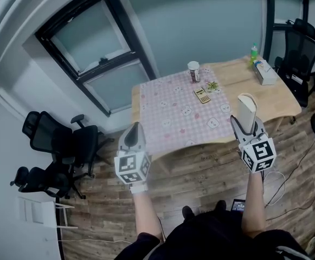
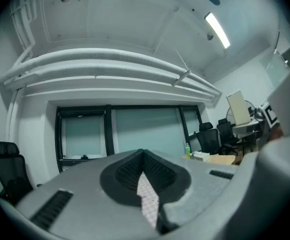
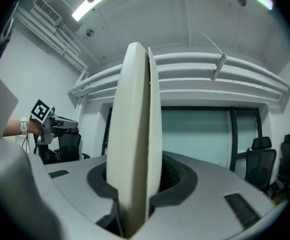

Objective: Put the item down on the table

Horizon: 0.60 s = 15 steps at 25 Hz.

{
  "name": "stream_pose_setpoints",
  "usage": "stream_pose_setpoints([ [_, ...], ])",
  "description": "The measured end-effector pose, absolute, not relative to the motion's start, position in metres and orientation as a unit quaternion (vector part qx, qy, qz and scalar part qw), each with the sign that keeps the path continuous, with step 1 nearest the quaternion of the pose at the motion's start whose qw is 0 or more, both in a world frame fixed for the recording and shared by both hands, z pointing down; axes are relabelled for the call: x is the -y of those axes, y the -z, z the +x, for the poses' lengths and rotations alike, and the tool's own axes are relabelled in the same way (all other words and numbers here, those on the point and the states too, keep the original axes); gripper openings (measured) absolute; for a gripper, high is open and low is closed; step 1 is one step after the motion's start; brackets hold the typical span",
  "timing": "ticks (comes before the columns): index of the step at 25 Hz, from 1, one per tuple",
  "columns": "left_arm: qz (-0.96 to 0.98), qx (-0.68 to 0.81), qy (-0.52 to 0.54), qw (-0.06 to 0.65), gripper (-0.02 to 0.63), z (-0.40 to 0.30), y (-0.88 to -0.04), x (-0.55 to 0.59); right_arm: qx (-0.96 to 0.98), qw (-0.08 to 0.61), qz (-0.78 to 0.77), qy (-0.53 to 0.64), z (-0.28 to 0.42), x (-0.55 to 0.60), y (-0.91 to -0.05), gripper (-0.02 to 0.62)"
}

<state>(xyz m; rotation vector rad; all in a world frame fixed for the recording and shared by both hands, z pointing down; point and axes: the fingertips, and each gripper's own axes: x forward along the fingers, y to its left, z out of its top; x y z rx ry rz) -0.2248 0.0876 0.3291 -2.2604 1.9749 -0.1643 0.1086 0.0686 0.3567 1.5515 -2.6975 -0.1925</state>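
A flat cream item (image 1: 247, 110) with a rounded top stands upright on edge in my right gripper (image 1: 248, 125), whose jaws are shut on its lower end. In the right gripper view the item (image 3: 135, 134) fills the middle, clamped between the dark pads of the gripper (image 3: 135, 189). It hangs in the air in front of the table's near right edge (image 1: 287, 111). My left gripper (image 1: 134, 130) is held level before the table's near left corner, shut and holding nothing; only a sliver of pink cloth shows past its pads (image 2: 157, 176).
A pink checked cloth (image 1: 168, 107) covers the table's left part. On the table are a cup (image 1: 194, 71), a calculator (image 1: 202, 95), several small cards, a tissue box (image 1: 264, 71) and a green bottle (image 1: 254, 52). Office chairs stand at left (image 1: 59, 145) and right (image 1: 301, 53).
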Motion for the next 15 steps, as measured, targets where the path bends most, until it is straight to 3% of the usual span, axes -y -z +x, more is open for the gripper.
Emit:
stream_pose_setpoints([
  [15,-0.73,-0.68,0.063,0.039,-0.002,-0.173,-0.327,-0.078,0.875,0.002,0.483,0.03,0.163,-0.076,-0.366,0.127],
])
